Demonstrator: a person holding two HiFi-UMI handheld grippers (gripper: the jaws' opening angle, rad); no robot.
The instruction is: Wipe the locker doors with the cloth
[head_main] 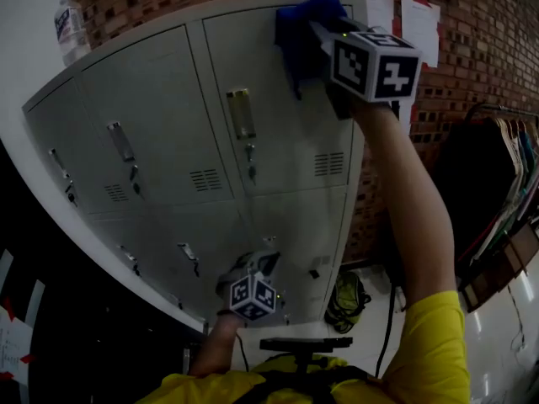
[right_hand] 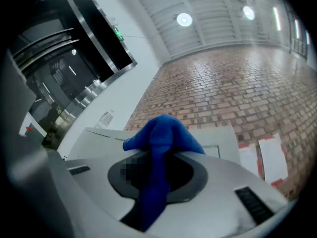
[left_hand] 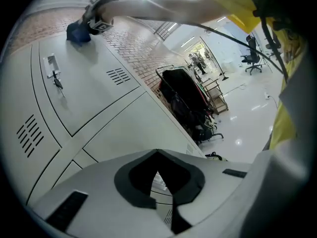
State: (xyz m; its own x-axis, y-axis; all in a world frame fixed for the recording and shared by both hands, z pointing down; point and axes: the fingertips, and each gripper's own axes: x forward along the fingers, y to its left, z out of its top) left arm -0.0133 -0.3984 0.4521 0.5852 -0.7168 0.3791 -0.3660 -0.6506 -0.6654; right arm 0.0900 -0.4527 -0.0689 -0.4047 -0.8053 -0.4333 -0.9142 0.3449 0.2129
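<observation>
A bank of grey locker doors (head_main: 278, 133) fills the head view, each with a handle (head_main: 241, 112) and vent slots. My right gripper (head_main: 316, 32) is raised to the top edge of the upper right door. It is shut on a blue cloth (head_main: 303, 19) that presses against the door. In the right gripper view the blue cloth (right_hand: 161, 133) bunches over the right gripper (right_hand: 158, 150) and hangs down between its jaws. My left gripper (head_main: 257, 276) hangs low by the bottom lockers. Its jaws (left_hand: 157, 155) meet with nothing held. From there the blue cloth (left_hand: 78, 32) shows far up the door.
A brick wall (head_main: 472, 49) with taped papers (head_main: 418, 23) stands right of the lockers. A clothes rack with hangers (head_main: 505, 183) is further right, and a dark bag (head_main: 345, 301) lies on the floor below. A bottle (head_main: 69, 23) stands on the locker top.
</observation>
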